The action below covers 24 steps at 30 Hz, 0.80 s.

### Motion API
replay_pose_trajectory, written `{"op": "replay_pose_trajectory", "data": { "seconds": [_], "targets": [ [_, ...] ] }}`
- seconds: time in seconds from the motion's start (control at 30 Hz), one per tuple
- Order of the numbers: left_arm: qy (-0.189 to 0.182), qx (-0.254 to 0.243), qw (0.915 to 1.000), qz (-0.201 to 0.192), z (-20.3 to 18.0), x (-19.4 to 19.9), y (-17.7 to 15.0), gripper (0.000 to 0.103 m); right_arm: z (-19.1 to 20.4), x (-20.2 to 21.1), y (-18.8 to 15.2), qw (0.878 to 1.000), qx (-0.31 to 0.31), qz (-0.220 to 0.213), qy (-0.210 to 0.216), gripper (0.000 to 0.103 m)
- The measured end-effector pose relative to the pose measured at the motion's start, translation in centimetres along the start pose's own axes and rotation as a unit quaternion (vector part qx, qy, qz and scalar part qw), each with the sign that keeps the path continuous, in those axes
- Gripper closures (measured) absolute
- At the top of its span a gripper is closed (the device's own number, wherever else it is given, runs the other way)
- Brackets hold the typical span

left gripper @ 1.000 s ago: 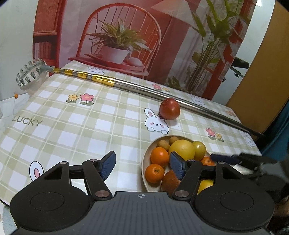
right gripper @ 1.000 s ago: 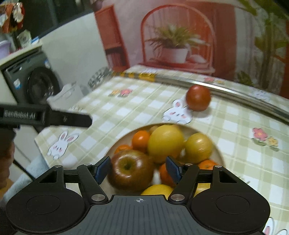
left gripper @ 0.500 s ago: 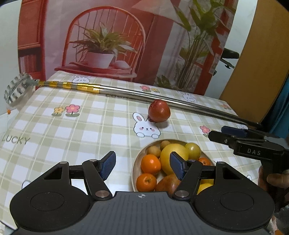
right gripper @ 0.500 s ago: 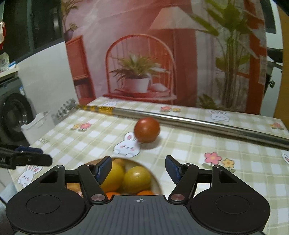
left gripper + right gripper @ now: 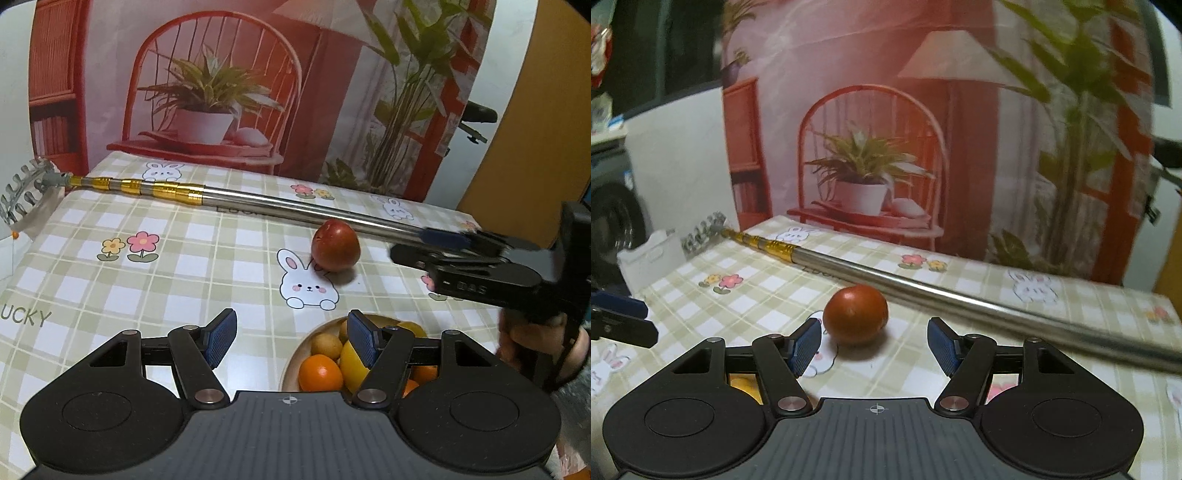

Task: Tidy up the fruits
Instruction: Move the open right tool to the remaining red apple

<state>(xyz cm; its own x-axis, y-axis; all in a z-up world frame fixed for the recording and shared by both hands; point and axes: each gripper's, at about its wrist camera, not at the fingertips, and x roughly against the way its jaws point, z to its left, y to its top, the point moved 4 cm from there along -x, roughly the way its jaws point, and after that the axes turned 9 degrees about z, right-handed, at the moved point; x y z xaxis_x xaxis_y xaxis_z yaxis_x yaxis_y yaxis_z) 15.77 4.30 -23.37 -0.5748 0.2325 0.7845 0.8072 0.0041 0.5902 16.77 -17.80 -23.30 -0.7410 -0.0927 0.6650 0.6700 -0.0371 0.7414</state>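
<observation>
A red round fruit (image 5: 335, 245) lies alone on the checked tablecloth, beside a printed rabbit; it also shows in the right wrist view (image 5: 855, 314). A wooden bowl (image 5: 295, 354) holds oranges (image 5: 320, 373) and yellow fruits, partly hidden by my left gripper's right finger. My left gripper (image 5: 291, 336) is open and empty, above the cloth at the bowl's left edge. My right gripper (image 5: 874, 343) is open and empty, just short of the red fruit, which sits ahead of its left finger. It shows from the side in the left wrist view (image 5: 443, 245).
A long metal pole (image 5: 280, 206) with gold bands and a toothed head (image 5: 22, 192) lies across the table behind the red fruit. A printed backdrop stands at the far edge. A white bin (image 5: 650, 254) and a washing machine sit off the table's left.
My right gripper has moved off the bowl and forward to the red fruit. My left gripper has pulled back and left, so less of the bowl shows.
</observation>
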Motion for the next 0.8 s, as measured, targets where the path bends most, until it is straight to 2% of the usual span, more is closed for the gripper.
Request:
{"op": "replay_pose_trajectory", "data": {
  "seconds": [0.17,0.37,0.6,0.8],
  "targets": [
    [0.0,0.015,0.9999,0.008,0.7,-1.1,0.1,0.035,1.2,-4.0,1.7,0.999,0.046,0.014,0.023,0.044],
    [-0.003,0.024,0.9995,0.02,1.1,-2.2,0.1,0.035,2.8,-8.6,2.9,0.995,0.095,0.033,0.029,0.044],
    [-0.004,0.031,0.9992,0.027,1.4,-2.9,0.2,0.035,3.2,-11.2,3.4,0.993,0.108,0.041,0.035,0.041],
    [-0.002,0.034,0.999,0.03,1.5,-3.1,0.1,0.035,3.0,-11.8,3.4,0.993,0.104,0.039,0.035,0.041]
  ]
}}
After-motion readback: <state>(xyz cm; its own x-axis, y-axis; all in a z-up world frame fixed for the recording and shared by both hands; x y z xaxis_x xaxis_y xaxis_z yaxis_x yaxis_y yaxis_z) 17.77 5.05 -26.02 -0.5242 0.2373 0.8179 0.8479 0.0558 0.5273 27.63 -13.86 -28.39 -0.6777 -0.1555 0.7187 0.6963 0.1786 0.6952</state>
